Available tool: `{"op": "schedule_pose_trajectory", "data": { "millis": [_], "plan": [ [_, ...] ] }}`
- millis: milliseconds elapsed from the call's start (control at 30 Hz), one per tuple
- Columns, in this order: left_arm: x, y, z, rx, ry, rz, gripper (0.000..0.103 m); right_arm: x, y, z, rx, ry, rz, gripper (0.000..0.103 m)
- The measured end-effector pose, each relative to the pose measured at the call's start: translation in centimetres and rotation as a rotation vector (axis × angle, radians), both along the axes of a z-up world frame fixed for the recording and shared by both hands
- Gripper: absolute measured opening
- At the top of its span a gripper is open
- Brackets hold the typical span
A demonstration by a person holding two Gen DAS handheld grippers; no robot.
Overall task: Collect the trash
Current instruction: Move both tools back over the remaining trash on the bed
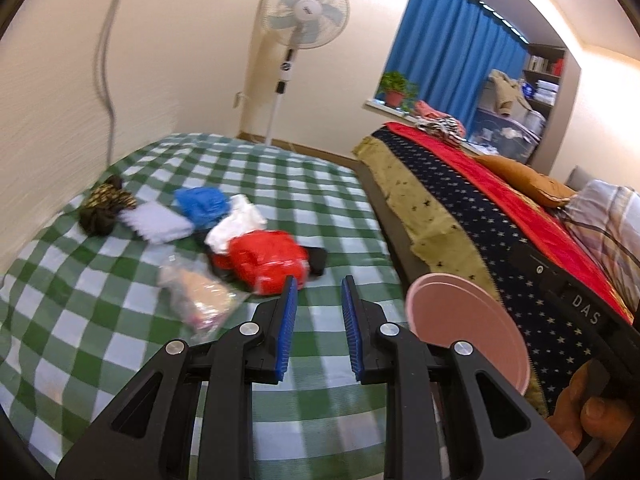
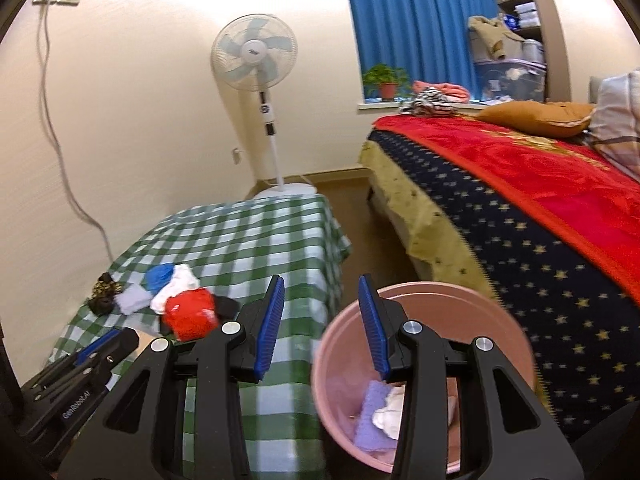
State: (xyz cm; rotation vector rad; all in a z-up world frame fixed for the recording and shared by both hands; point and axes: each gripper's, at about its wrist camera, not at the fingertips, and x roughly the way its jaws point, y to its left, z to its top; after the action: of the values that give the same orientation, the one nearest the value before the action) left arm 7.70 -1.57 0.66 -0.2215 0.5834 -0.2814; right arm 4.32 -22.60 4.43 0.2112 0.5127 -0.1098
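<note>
Left tongs (image 1: 319, 282) spread empty just short of a red bag (image 1: 267, 262) on the desk (image 1: 100, 320); right tongs (image 2: 321, 286) spread above the pink bin (image 2: 472, 300).

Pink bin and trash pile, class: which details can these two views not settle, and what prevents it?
- Pink bin: right wrist view, the right gripper hides part of its contents; left wrist view shows only its rim.
- Clear plastic bag: left wrist view, motion blur hides what it holds.
- Dark patterned bundle: blurred in the left view, too small in the right.
- Left gripper: open, but cut off by the edge in the right view.
</note>
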Motion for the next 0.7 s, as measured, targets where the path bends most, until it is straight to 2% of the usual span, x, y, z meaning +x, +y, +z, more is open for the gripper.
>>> {"op": "schedule_pose_trajectory", "data": {
  "millis": [467, 700],
  "plan": [
    [2.0, 6.2, -2.9, -0.01, 0.09, 0.244, 0.023, 3.8, 4.8, -2.8, 0.035, 0.026, 0.147, 0.04],
    [3.8, 7.5, -4.3, -0.07, 0.157, 0.261, 0.023, 5.2, 5.4, -3.8, 0.055, 0.046, 0.177, 0.04]
  ]
}}
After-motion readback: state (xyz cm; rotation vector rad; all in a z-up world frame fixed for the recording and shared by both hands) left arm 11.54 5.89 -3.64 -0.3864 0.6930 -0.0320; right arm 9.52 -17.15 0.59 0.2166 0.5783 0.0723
